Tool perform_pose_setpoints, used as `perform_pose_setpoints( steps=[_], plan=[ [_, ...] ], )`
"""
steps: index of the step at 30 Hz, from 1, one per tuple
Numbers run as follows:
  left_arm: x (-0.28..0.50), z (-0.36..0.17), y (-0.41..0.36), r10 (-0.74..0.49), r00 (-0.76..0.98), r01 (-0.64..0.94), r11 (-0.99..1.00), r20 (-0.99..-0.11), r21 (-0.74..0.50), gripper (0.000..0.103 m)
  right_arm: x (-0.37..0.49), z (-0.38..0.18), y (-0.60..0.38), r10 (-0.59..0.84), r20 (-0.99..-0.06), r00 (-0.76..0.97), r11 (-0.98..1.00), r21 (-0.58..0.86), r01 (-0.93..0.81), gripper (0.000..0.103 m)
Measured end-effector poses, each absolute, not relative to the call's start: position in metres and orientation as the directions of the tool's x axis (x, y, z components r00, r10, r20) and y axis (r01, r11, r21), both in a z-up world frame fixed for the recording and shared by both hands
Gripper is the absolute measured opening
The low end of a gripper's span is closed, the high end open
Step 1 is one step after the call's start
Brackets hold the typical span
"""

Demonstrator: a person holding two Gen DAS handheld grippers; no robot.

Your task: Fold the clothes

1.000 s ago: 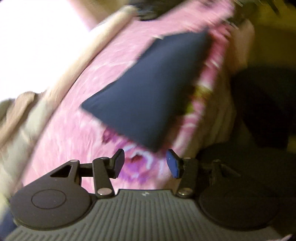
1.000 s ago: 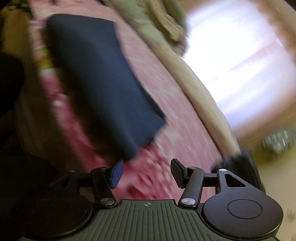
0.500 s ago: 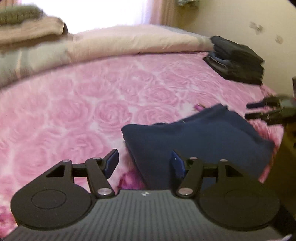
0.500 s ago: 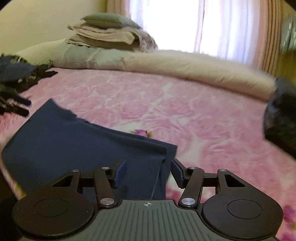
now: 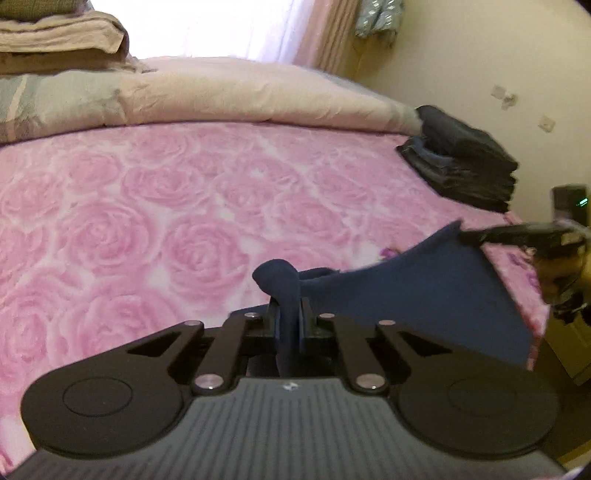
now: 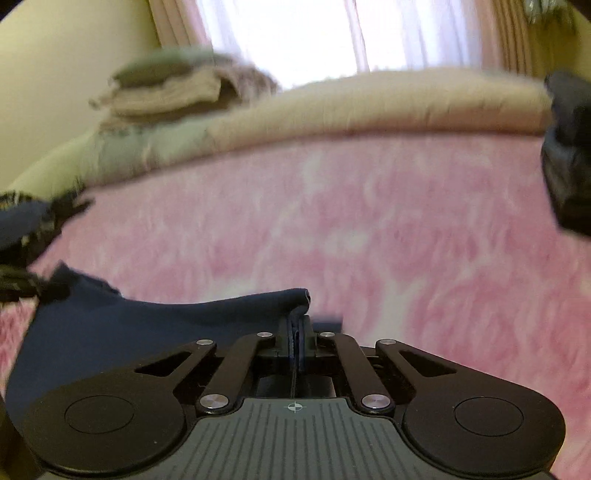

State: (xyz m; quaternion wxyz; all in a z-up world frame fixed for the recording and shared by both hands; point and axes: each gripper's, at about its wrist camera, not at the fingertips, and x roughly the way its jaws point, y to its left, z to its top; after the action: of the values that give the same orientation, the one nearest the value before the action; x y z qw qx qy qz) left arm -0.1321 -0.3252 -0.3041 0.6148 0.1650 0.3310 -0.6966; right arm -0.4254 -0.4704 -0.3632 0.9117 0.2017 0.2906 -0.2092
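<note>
A navy blue garment (image 5: 424, 291) lies folded at the near edge of the pink rose-patterned bed (image 5: 166, 206). My left gripper (image 5: 288, 314) is shut on one corner of it, and a bunch of cloth sticks up between the fingers. My right gripper (image 6: 295, 332) is shut on the other near corner of the garment (image 6: 110, 325). The right gripper also shows at the right edge of the left wrist view (image 5: 517, 236), lifting its corner. The left gripper shows blurred at the left edge of the right wrist view (image 6: 26, 243).
A stack of folded dark clothes (image 5: 461, 170) sits at the bed's far right corner. A rolled beige duvet (image 5: 240, 92) runs along the far side, with folded blankets (image 5: 59, 37) at the far left. A bright curtained window (image 6: 295, 33) is behind.
Both grippers were open above the garment's near corners half a second ago. Now both have shut on the cloth, and the corners are raised off the bed.
</note>
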Motion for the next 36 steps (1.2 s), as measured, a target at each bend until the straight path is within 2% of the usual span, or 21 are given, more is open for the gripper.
perform_pose_setpoints(
  steps=[3,7,12,15,16,17,18,20,22,27,29,30,31,33,35,36],
  plan=[
    [-0.130,-0.328,-0.344,-0.701,-0.181,0.963,0.015,-0.690,-0.268,0.007,-0.414,-0.366,-0.482,-0.274,-0.623,0.733,0.837,0.220,0.501,0.000],
    [-0.125,-0.343,-0.349,-0.692,-0.190,0.956,0.032,-0.697,-0.292,0.010,-0.399,-0.402,-0.491,-0.247,-0.707,0.662,0.829,0.199,0.522,0.000],
    [-0.121,-0.344,-0.350,-0.689,-0.195,0.950,0.045,-0.698,-0.310,0.012,-0.405,-0.402,-0.485,-0.266,-0.699,0.664,0.833,0.180,0.523,0.001],
    [-0.122,-0.342,-0.354,-0.677,-0.190,0.950,0.056,-0.711,-0.307,0.012,-0.405,-0.395,-0.479,-0.318,-0.712,0.625,0.828,0.112,0.549,0.004],
    [-0.123,-0.341,-0.356,-0.671,-0.185,0.954,0.054,-0.718,-0.296,0.012,-0.406,-0.388,-0.471,-0.363,-0.704,0.610,0.826,0.060,0.561,0.029],
    [-0.126,-0.340,-0.358,-0.667,-0.174,0.960,0.049,-0.725,-0.275,0.012,-0.409,-0.380,-0.461,-0.405,-0.687,0.603,0.823,0.013,0.568,0.063],
    [-0.129,-0.339,-0.359,-0.663,-0.162,0.966,0.044,-0.731,-0.254,0.012,-0.410,-0.374,-0.452,-0.429,-0.665,0.612,0.824,-0.010,0.566,0.070],
    [-0.135,-0.338,-0.362,-0.654,-0.139,0.977,0.033,-0.743,-0.211,0.012,-0.416,-0.359,-0.427,-0.419,-0.627,0.657,0.845,-0.005,0.534,0.070],
    [-0.140,-0.337,-0.364,-0.649,-0.120,0.984,0.022,-0.751,-0.176,0.013,-0.417,-0.345,-0.400,-0.349,-0.598,0.721,0.875,0.066,0.479,0.070],
    [-0.133,-0.338,-0.367,-0.637,-0.145,0.975,0.038,-0.757,-0.218,0.013,-0.393,-0.343,-0.335,-0.037,-0.561,0.827,0.931,0.282,0.233,0.069],
    [-0.128,-0.336,-0.368,-0.635,-0.158,0.971,0.039,-0.756,-0.236,0.014,-0.372,-0.359,-0.308,0.040,-0.615,0.788,0.957,0.250,0.147,0.058],
    [-0.126,-0.335,-0.369,-0.635,-0.165,0.968,0.041,-0.755,-0.246,0.015,-0.364,-0.369,-0.299,0.025,-0.649,0.760,0.969,0.203,0.141,0.058],
    [-0.123,-0.332,-0.369,-0.641,-0.153,0.969,0.051,-0.752,-0.241,0.024,-0.358,-0.379,-0.291,0.009,-0.681,0.732,0.979,0.157,0.133,0.058],
    [-0.115,-0.320,-0.363,-0.663,-0.088,0.978,0.086,-0.743,-0.192,0.024,-0.355,-0.388,-0.283,-0.012,-0.695,0.719,0.988,0.101,0.114,0.058],
    [-0.109,-0.305,-0.354,-0.687,-0.031,0.981,0.119,-0.726,-0.154,0.016,-0.357,-0.389,-0.281,-0.023,-0.700,0.713,0.992,0.076,0.106,0.058],
    [-0.108,-0.297,-0.347,-0.698,-0.015,0.982,0.125,-0.716,-0.142,0.016,-0.358,-0.389,-0.282,-0.022,-0.704,0.710,0.991,0.079,0.109,0.058]
  ],
)
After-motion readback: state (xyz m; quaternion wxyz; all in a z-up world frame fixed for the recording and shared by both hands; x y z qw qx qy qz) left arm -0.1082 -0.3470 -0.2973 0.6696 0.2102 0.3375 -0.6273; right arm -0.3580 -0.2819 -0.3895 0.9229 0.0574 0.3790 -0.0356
